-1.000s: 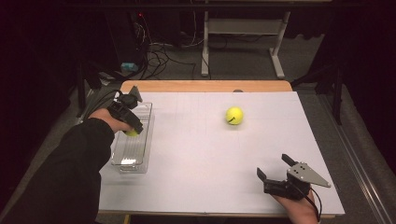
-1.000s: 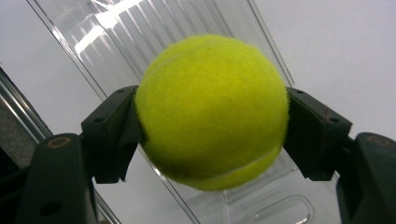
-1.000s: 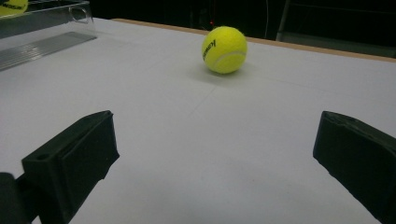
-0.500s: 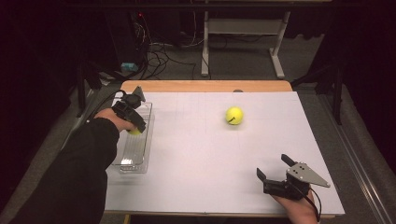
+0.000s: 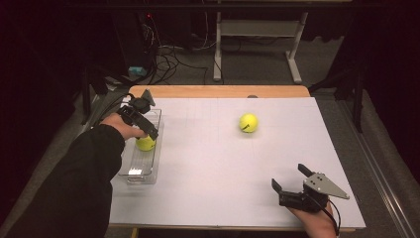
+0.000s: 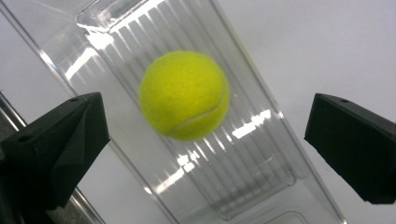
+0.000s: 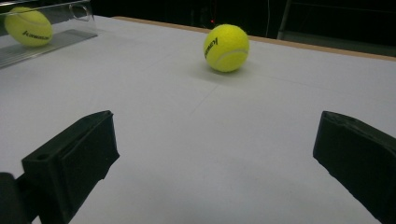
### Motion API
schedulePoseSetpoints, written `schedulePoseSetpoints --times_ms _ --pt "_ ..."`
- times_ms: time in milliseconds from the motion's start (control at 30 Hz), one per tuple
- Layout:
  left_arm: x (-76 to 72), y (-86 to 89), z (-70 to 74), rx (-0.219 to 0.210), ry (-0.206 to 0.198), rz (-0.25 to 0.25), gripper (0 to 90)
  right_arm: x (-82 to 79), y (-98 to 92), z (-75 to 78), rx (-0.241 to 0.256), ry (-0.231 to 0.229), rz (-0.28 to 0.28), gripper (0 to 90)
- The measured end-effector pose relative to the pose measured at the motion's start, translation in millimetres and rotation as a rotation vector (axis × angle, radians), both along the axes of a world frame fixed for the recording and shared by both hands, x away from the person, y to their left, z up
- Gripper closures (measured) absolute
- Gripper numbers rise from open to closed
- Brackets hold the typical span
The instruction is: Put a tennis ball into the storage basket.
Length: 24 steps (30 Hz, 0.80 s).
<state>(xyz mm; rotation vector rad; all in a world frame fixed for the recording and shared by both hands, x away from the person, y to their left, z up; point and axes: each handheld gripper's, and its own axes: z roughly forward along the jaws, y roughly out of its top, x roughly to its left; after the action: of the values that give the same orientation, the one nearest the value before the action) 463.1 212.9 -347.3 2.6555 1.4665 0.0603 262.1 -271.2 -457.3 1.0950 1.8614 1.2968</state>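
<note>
One yellow tennis ball point(image 5: 145, 143) point(image 6: 184, 95) lies inside a clear plastic tray point(image 5: 141, 173) point(image 6: 261, 154) at the table's left side. My left gripper point(image 5: 148, 130) point(image 6: 205, 126) hangs just above that ball, jaws wide open and off it. A second tennis ball point(image 5: 248, 122) point(image 7: 226, 47) rests on the white table, right of centre toward the far side. My right gripper point(image 5: 289, 177) point(image 7: 215, 140) sits low near the front right edge, open with nothing in it, pointing toward that ball. The tray point(image 7: 56, 39) and its ball point(image 7: 29, 26) appear at the far left of the right gripper view.
The white table top point(image 5: 208, 168) ends in a wooden strip point(image 5: 218, 91) at the far edge. Beyond it are a dark floor, cables and a metal stand point(image 5: 257, 39). A dark sleeve point(image 5: 74, 188) reaches in from the bottom left.
My left gripper has drawn up and slightly toward the far side, so more of the ball in the tray shows. The right gripper and the loose ball have stayed put.
</note>
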Motion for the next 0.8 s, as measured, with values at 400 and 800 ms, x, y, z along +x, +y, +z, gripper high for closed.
schedulePoseSetpoints --times_ms 400,800 --pt "-25.9 -37.6 0.3 -0.016 -0.006 -0.11 0.7 0.0 -0.6 0.2 0.0 0.0 -0.003 0.0" --pt "-50.6 -71.0 -9.6 -0.018 -0.015 -0.198 0.7 0.1 0.7 -0.6 -0.003 0.002 0.0 0.0"
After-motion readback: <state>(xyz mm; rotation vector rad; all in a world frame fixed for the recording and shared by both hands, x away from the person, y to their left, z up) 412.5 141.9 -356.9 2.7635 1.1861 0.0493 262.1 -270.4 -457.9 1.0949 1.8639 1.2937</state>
